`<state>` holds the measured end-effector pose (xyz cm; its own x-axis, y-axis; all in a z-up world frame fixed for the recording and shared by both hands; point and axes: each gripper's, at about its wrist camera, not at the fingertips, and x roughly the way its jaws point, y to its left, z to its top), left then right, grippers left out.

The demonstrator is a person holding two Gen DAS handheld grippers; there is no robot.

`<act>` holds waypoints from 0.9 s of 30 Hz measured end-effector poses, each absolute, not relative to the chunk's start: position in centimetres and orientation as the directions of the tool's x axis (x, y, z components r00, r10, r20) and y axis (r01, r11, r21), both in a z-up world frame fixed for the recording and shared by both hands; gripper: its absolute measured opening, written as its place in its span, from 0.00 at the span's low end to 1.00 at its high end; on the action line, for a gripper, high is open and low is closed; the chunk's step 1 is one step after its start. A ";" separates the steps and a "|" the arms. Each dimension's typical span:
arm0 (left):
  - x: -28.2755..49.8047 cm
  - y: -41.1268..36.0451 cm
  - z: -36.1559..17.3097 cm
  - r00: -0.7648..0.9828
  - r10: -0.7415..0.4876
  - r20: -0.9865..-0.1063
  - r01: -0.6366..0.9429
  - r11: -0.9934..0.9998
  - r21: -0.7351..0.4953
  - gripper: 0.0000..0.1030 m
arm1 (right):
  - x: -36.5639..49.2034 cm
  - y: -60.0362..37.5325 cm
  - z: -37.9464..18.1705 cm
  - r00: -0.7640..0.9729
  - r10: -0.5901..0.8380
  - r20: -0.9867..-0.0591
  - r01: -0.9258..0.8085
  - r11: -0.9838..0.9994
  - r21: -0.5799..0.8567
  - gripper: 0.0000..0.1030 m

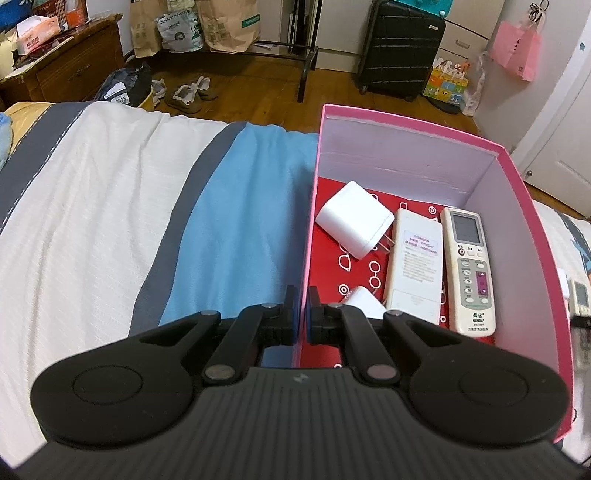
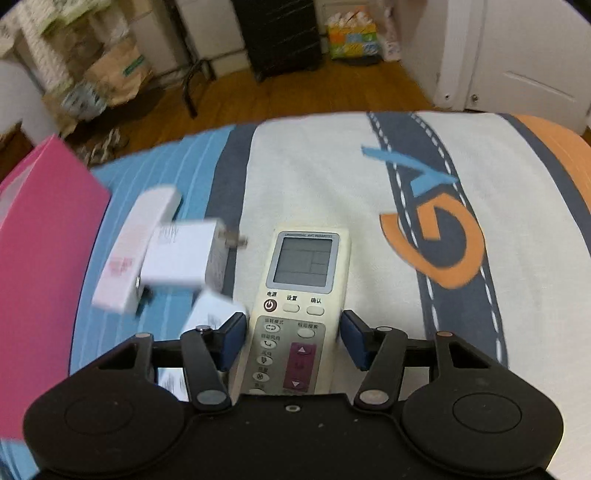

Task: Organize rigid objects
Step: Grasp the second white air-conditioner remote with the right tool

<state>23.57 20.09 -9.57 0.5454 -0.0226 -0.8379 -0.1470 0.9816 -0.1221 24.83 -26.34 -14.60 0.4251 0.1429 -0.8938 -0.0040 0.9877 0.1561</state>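
A pink box (image 1: 524,206) stands on the bed. Inside lie a white plug adapter (image 1: 352,219), a white remote lying face down (image 1: 413,266), a cream remote with a screen (image 1: 471,269) and part of another white adapter (image 1: 364,301). My left gripper (image 1: 302,314) is shut on the box's left wall (image 1: 308,236), one finger each side. In the right wrist view, a cream remote (image 2: 301,295) lies between the open fingers of my right gripper (image 2: 293,341). Left of it lie a white adapter (image 2: 181,254), a long white remote (image 2: 136,247) and a smaller white adapter (image 2: 212,314). The pink box (image 2: 40,258) stands at the far left.
The bed cover (image 1: 92,221) is white with grey and blue bands. Beyond the bed edge are a wooden floor, shoes (image 1: 188,94), paper bags (image 1: 229,26), a black suitcase (image 1: 399,51) and a wooden dresser (image 1: 62,62).
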 end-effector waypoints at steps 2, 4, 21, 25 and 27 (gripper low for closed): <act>23.6 19.9 -9.6 0.545 -0.014 -0.839 -0.146 0.983 -0.111 0.03 | 24.5 -26.8 -14.4 0.382 0.183 -0.906 -0.039 0.983 0.182 0.59; 23.6 19.7 -9.5 0.543 -0.004 -0.839 -0.148 0.984 -0.100 0.03 | 24.2 -26.8 -14.5 0.343 0.185 -0.921 -0.066 0.983 0.172 0.59; 23.7 20.1 -9.4 0.546 -0.016 -0.838 -0.154 0.981 -0.119 0.04 | 19.7 -26.0 -11.6 0.520 0.161 -0.839 -0.096 0.987 0.130 0.58; 23.7 20.1 -9.4 0.545 -0.017 -0.838 -0.155 0.981 -0.121 0.04 | 17.5 -26.0 -9.0 0.590 0.233 -0.773 -0.113 0.972 0.207 0.58; 23.7 20.1 -9.4 0.545 -0.016 -0.838 -0.155 0.981 -0.119 0.04 | 16.9 -25.1 -7.7 0.607 0.273 -0.746 -0.139 0.961 0.238 0.58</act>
